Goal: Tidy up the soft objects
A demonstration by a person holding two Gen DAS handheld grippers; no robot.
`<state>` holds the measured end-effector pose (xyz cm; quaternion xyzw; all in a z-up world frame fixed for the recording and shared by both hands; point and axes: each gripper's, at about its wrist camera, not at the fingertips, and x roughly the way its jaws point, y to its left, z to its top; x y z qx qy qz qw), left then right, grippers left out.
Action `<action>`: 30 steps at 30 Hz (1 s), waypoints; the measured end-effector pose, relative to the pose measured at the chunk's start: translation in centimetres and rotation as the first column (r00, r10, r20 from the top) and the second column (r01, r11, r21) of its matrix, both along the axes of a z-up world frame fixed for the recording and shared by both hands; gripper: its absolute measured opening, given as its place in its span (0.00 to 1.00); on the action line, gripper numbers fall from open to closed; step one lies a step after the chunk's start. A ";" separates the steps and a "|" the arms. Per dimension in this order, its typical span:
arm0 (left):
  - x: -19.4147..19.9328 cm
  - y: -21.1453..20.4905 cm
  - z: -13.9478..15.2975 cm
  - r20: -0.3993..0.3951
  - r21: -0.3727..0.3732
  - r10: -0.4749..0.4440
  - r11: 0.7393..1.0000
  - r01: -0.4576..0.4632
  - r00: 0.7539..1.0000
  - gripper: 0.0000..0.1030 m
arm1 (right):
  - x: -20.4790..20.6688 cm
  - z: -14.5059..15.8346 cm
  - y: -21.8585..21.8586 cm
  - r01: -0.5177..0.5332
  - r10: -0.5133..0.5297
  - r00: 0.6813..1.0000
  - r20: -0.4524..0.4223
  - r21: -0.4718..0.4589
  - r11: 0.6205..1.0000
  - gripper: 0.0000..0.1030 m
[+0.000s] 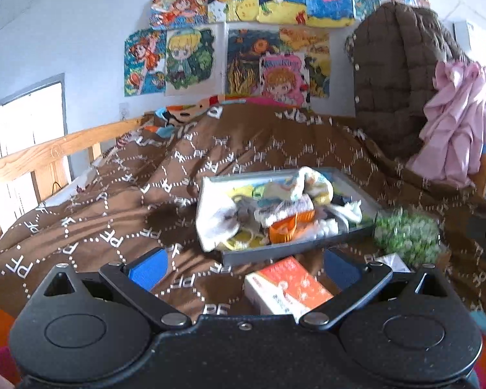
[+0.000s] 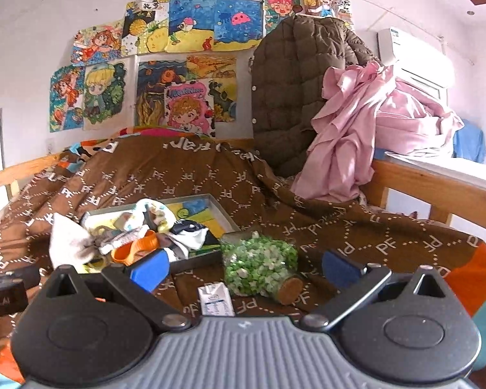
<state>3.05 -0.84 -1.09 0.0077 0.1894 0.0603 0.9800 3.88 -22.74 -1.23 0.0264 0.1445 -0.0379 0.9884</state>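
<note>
A grey tray point(image 1: 277, 254) point(image 2: 225, 215) lies on the brown bedspread, piled with soft things: a white cloth point(image 1: 215, 215) point(image 2: 66, 238) hanging over its left edge, socks point(image 1: 311, 183) point(image 2: 155, 212) and an orange holder point(image 1: 285, 228) point(image 2: 136, 246). My left gripper point(image 1: 244, 267) is open, just in front of the tray, with an orange and white box point(image 1: 290, 287) between its blue fingers. My right gripper point(image 2: 244, 267) is open too, nothing held; a glass jar of green and white pieces point(image 2: 259, 264) point(image 1: 406, 235) lies on its side between its fingers, right of the tray.
A small white carton point(image 2: 215, 300) lies near the right gripper. A brown quilted jacket point(image 2: 291, 90) and pink cloth point(image 2: 350, 129) hang over the wooden bed rail point(image 2: 431, 188) at the back right. Drawings cover the wall. The left gripper's body point(image 2: 3, 291) shows at the far left.
</note>
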 end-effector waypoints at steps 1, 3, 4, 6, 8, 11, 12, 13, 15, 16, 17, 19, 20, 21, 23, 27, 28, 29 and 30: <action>0.0 -0.1 -0.1 -0.009 0.003 -0.004 1.000 0.004 1.000 0.99 | 0.0 -0.2 -0.1 0.005 -0.005 1.000 -0.006 -0.004 1.000 1.00; 0.1 -0.2 -0.3 -0.020 0.008 -0.012 1.000 0.013 1.000 0.99 | 0.1 -0.5 -0.1 0.013 -0.013 1.000 -0.020 -0.014 1.000 1.00; 0.1 -0.3 -0.4 -0.026 0.008 -0.016 1.000 0.016 1.000 0.99 | 0.2 -0.6 0.0 0.014 -0.015 0.999 -0.031 -0.018 1.000 1.00; 0.1 -0.3 -0.5 -0.036 0.000 -0.019 1.000 0.019 0.999 0.99 | 0.2 -0.9 -0.1 0.013 -0.014 0.999 -0.043 -0.021 1.000 1.00; 0.3 -0.1 -0.7 -0.053 -0.015 -0.022 1.000 0.021 0.998 0.99 | 0.4 -1.2 0.0 0.011 -0.012 0.998 -0.057 -0.025 1.000 1.00; 0.8 0.1 -1.1 -0.096 -0.039 -0.020 0.999 0.017 0.995 0.99 | 0.7 -1.5 0.1 0.001 -0.003 0.997 -0.079 -0.028 1.000 1.00; 1.0 0.1 -1.2 -0.112 -0.043 -0.019 0.999 0.014 0.994 0.99 | 0.8 -1.6 0.2 -0.002 0.000 0.996 -0.084 -0.029 1.000 1.00; 1.2 0.1 -1.4 -0.129 -0.043 -0.019 0.999 0.013 0.992 0.99 | 0.9 -1.7 0.2 -0.006 0.003 0.996 -0.090 -0.031 1.000 1.00; 1.4 -0.1 -1.7 -0.147 -0.034 -0.018 0.999 0.014 0.989 0.99 | 1.2 -1.8 0.2 -0.015 0.012 0.995 -0.103 -0.029 0.999 1.00; 1.4 -0.2 -1.8 -0.152 -0.030 -0.021 0.999 0.017 0.988 0.99 | 1.2 -1.9 0.2 -0.020 0.017 0.994 -0.108 -0.026 0.999 1.00; 1.4 -0.2 -1.8 -0.151 -0.026 -0.022 1.000 0.018 0.988 0.99 | 1.3 -2.0 0.2 -0.024 0.022 0.993 -0.115 -0.021 0.999 1.00; 1.2 -0.4 -1.8 -0.141 -0.016 -0.017 1.000 0.015 0.990 0.99 | 1.4 -2.2 0.2 -0.033 0.031 0.992 -0.126 -0.015 0.999 1.00; 1.1 -0.4 -1.8 -0.135 -0.016 -0.016 1.000 0.014 0.991 0.99 | 1.5 -2.2 0.3 -0.035 0.033 0.991 -0.130 -0.013 0.999 1.00; 1.1 -0.4 -1.7 -0.131 -0.016 -0.013 1.000 0.011 0.991 0.99 | 1.5 -2.3 0.2 -0.035 0.033 0.991 -0.133 -0.011 0.999 1.00; 1.1 -0.4 -1.6 -0.119 -0.011 -0.002 1.000 0.001 0.993 0.99 | 1.6 -2.3 0.1 -0.036 0.035 0.990 -0.139 -0.005 0.999 1.00; 1.1 -0.5 -1.6 -0.102 -0.003 0.007 1.000 -0.007 0.995 0.99 | 1.8 -2.6 0.0 -0.036 0.035 0.987 -0.157 0.000 0.999 1.00; 1.2 -0.5 -1.6 -0.100 -0.001 0.005 1.000 -0.005 0.995 0.99 | 1.9 -2.7 0.1 -0.036 0.035 0.987 -0.160 0.001 0.999 1.00; 1.2 -0.6 -1.6 -0.099 -0.001 0.001 1.000 -0.002 0.995 0.99 | 2.0 -2.7 0.1 -0.038 0.037 0.986 -0.162 0.002 0.999 1.00; 1.2 -0.6 -1.7 -0.098 -0.001 -0.002 1.000 0.002 0.995 0.99 | 2.0 -2.8 0.1 -0.041 0.041 0.985 -0.166 0.003 0.999 1.00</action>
